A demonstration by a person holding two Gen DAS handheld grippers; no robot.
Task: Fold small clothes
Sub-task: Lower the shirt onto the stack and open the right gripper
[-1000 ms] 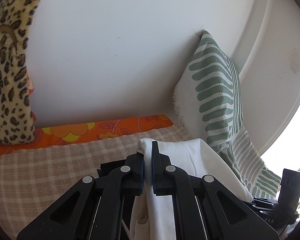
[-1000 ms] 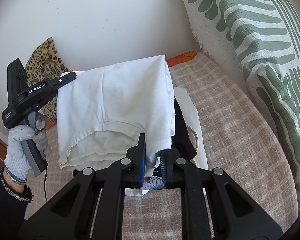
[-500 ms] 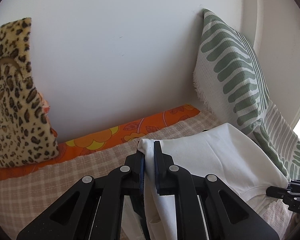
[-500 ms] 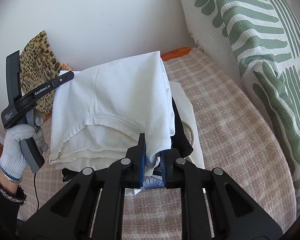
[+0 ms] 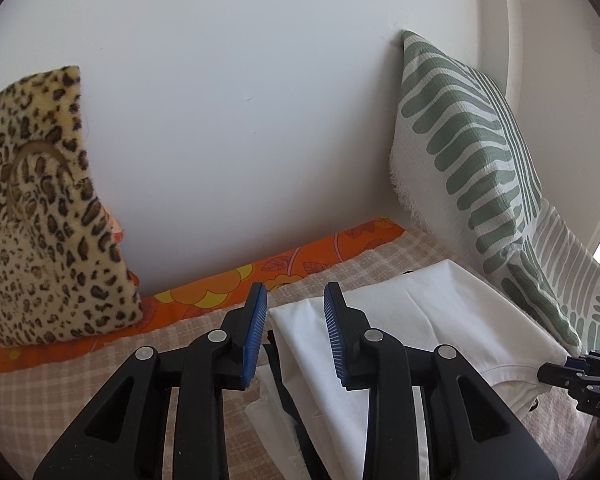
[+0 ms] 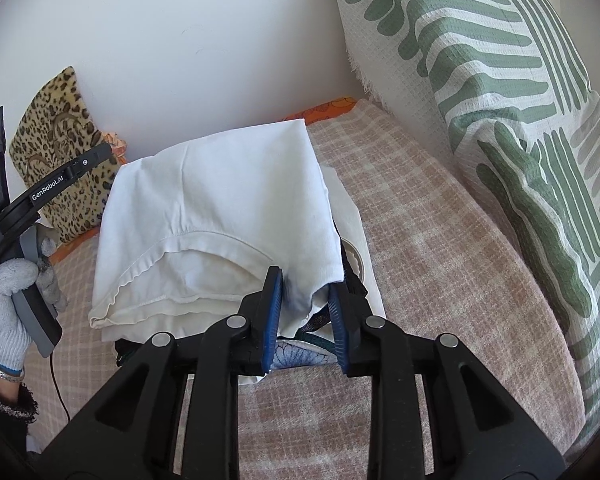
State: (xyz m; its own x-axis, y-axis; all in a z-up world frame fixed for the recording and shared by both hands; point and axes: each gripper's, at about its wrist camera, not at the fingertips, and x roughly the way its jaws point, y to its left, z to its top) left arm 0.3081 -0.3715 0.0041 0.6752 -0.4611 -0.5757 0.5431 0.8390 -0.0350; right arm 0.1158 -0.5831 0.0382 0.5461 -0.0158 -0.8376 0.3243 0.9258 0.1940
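Right wrist view: my right gripper (image 6: 305, 316) is opening, a corner of the folded white garment (image 6: 216, 216) loose between its pads. My left gripper (image 5: 295, 338) is opening too, the garment's edge free between its jaws.

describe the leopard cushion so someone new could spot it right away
Follow the white wall down to the checked bed cover; two cushions lean there. The leopard cushion stands at the far end from the green leaf-print cushion, on the orange floral sheet. It alone is furry, tan with dark spots.
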